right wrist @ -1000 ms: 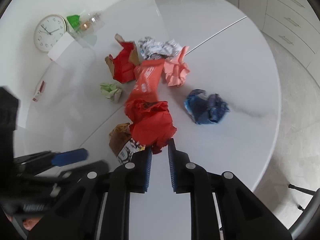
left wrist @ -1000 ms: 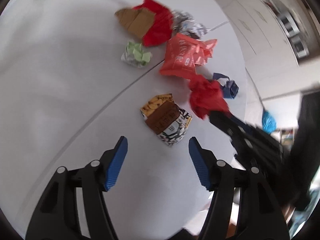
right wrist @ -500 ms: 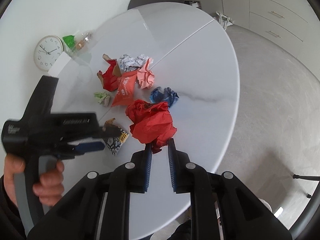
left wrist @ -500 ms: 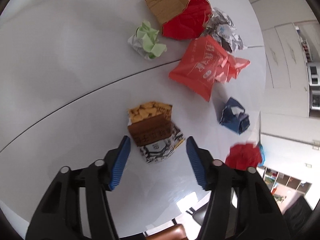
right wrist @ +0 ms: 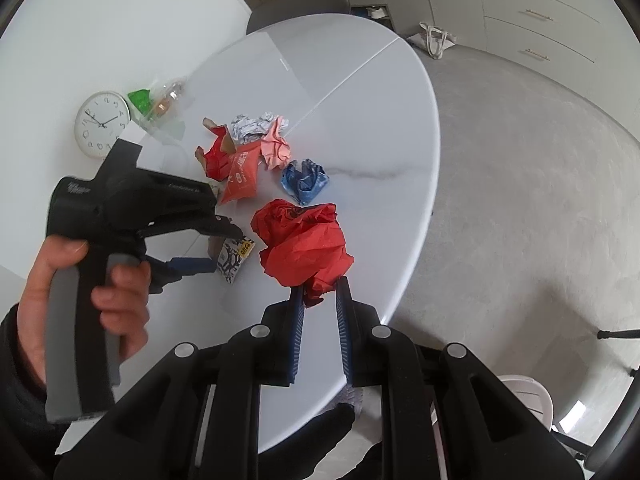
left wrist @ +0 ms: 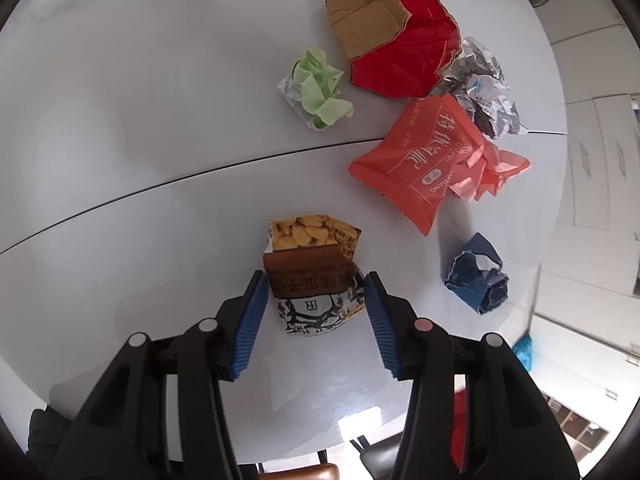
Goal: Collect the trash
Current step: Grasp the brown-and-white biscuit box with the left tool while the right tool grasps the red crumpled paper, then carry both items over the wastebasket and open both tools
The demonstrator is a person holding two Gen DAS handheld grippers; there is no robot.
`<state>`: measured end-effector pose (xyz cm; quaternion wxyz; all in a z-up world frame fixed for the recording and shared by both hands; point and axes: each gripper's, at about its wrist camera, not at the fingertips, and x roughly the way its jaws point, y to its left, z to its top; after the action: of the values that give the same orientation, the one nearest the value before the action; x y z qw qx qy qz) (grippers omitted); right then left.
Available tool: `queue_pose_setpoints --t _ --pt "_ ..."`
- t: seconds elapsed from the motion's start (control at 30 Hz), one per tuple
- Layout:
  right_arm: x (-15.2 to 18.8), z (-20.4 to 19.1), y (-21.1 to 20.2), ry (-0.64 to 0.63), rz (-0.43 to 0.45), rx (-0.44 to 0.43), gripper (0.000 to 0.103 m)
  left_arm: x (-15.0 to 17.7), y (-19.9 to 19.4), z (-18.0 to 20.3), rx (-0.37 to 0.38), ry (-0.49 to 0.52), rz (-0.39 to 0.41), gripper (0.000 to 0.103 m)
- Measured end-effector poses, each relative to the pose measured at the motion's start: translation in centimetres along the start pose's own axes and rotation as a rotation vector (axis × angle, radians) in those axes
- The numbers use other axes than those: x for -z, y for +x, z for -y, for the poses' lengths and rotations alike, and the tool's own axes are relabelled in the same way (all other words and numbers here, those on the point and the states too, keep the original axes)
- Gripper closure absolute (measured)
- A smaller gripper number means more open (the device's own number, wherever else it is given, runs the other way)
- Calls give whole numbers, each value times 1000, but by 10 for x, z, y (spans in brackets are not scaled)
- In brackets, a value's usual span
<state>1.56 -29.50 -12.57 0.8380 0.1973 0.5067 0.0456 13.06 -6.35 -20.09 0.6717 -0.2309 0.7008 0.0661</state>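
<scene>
Snack box: a crumpled printed cardboard snack box [left wrist: 312, 276] lies on the white round counter [left wrist: 120, 120], open end showing yellow pieces.
Left tongs [left wrist: 314, 320]: straddling the box, just been closing, pads not clearly pressing.
Right tongs [right wrist: 320, 316]: clamped on a crumpled red paper wad [right wrist: 304, 244], now carried past the counter's edge.
Right view only: wall clock [right wrist: 102, 124], hand [right wrist: 80, 280].

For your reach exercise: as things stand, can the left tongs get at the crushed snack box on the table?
Probably yes: the left tongs have been closing and already straddle the crushed snack box, pads not visibly pressing; nothing lies between them.
</scene>
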Motion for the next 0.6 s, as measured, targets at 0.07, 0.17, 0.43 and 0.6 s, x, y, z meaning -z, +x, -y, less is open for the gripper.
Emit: queue_pose_setpoints --t 0.07,0.17,0.43,0.6 --pt "4 3 -5 6 7 3 86 4 1 7 -35 19 16 55" --pt "10 8 -13 19 19 7 86 12 1 15 -72 57 40 64" --pt "31 23 -34 61 52 34 86 23 -4 7 -14 191 55 80" --pt "49 36 -56 96 82 65 86 42 -18 8 62 353 56 80"
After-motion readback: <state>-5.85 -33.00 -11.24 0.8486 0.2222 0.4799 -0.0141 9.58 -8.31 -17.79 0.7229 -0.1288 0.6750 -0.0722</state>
